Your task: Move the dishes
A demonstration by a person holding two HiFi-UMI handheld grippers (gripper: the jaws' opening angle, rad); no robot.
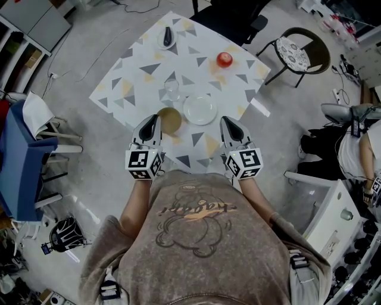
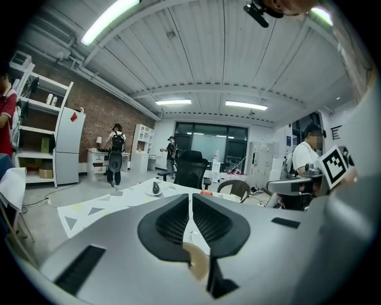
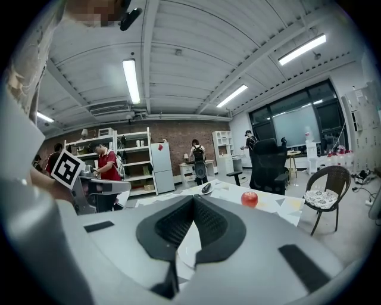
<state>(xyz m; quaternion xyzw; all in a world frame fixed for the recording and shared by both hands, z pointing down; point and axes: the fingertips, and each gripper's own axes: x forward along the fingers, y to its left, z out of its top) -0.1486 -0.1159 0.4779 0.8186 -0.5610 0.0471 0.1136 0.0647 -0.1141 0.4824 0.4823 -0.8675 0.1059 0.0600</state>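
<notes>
On the triangle-patterned table (image 1: 137, 65), a white plate (image 1: 200, 109) lies near the front edge with a tan bowl (image 1: 170, 120) just to its left. Behind them stands a clear glass (image 1: 172, 90). Farther back are a red apple (image 1: 224, 59) and a small dish (image 1: 166, 39) with a dark object on it. My left gripper (image 1: 152, 120) hovers at the bowl's left side, shut and empty. My right gripper (image 1: 228, 121) sits right of the plate, also shut and empty. The bowl (image 2: 197, 260) shows below the left jaws, and the plate (image 3: 187, 241) below the right jaws.
A wicker chair (image 1: 302, 52) stands right of the table and a black office chair (image 1: 233, 16) behind it. A blue chair (image 1: 22, 156) is at the left. Several people stand near shelves and desks in the room's background.
</notes>
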